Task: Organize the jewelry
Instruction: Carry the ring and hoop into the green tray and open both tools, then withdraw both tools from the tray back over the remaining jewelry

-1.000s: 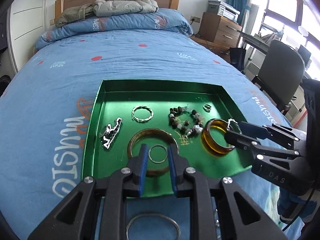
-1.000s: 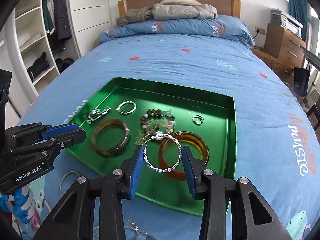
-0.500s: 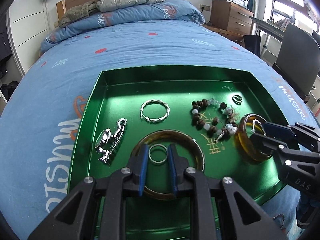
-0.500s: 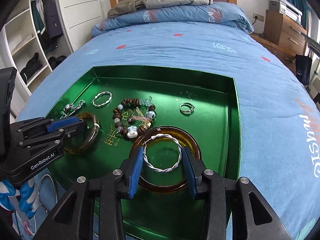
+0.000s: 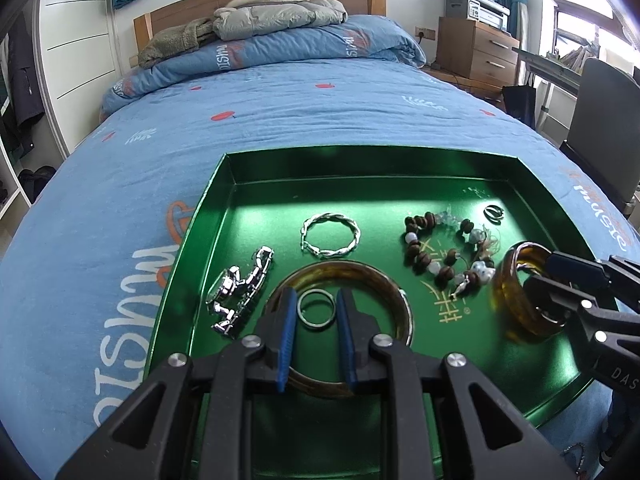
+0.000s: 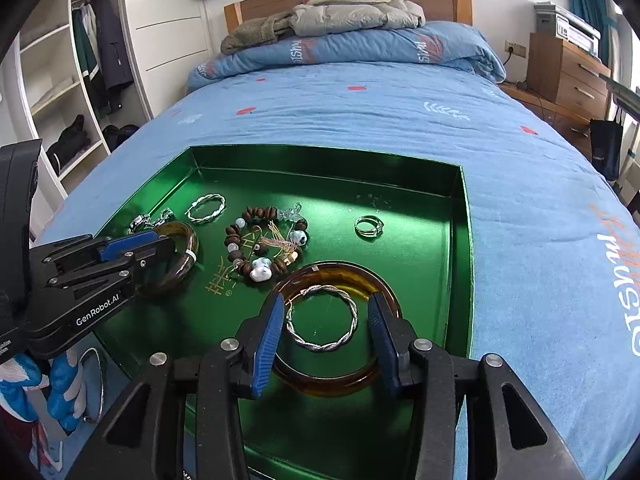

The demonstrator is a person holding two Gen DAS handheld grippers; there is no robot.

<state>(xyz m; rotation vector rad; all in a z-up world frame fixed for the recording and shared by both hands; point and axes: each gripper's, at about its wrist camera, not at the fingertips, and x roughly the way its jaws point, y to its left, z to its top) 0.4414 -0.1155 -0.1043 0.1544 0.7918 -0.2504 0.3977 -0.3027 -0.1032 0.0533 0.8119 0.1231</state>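
Note:
A green tray (image 5: 224, 184) (image 6: 460, 216) lies on a blue bed. My left gripper (image 5: 316, 308) is shut on a plain silver ring (image 5: 316, 320) and holds it over a brown bangle (image 5: 384, 280). My right gripper (image 6: 326, 316) is shut on a twisted silver bangle (image 6: 348, 336), held over an amber bangle (image 6: 340, 390) at the tray's right front. In the tray also lie a silver watch (image 5: 240, 292), another twisted silver bangle (image 5: 331, 234), a bead bracelet (image 6: 260, 248) and a small ring (image 6: 370, 226).
The blue quilt (image 5: 280, 128) surrounds the tray. A jacket (image 6: 352, 16) lies at the headboard. A wooden drawer unit (image 5: 476, 50) and a chair (image 5: 600, 120) stand to the right, open shelves (image 6: 60, 92) to the left. A loose wire bangle (image 6: 98, 384) lies before the tray.
Both grippers have moved forward over the tray, each with its piece still held. The left one now sits over the brown bangle, the right one over the amber bangle.

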